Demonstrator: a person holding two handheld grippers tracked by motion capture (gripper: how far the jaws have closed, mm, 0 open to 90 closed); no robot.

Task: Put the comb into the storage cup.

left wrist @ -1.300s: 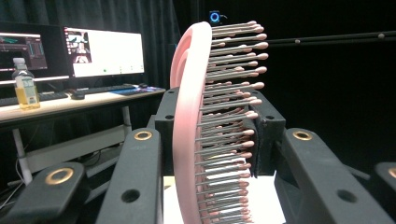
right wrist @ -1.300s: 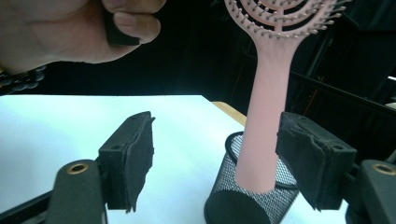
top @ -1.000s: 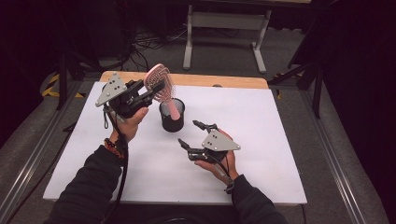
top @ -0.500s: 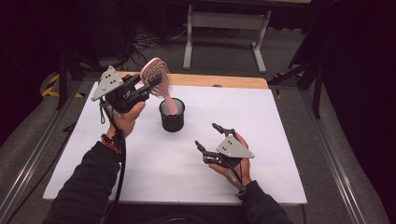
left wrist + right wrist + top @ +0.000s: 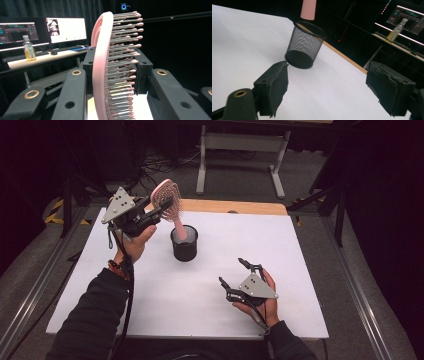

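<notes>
Your left gripper (image 5: 159, 211) is clamped on the pink hairbrush (image 5: 169, 200) head, handle down in the black mesh cup (image 5: 184, 243); your right gripper (image 5: 234, 272) has just been opening, nothing between its jaws. Brush looks light and stiff, bristles springy; grip the rim, not the pins.

Dark room – black curtains (image 5: 75, 7), lit monitors (image 5: 66, 28), grey floor (image 5: 240, 180).

hairbrush (image 5: 169, 200) above cup (image 5: 184, 243) on table (image 5: 300, 250)

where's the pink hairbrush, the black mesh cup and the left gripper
pink hairbrush (image 5: 101, 62): left gripper view, on the pink rim of its head.
black mesh cup (image 5: 305, 47): right gripper view, on its mesh wall.
left gripper (image 5: 159, 210): high view, midway between its fingertips, at the brush.
</notes>
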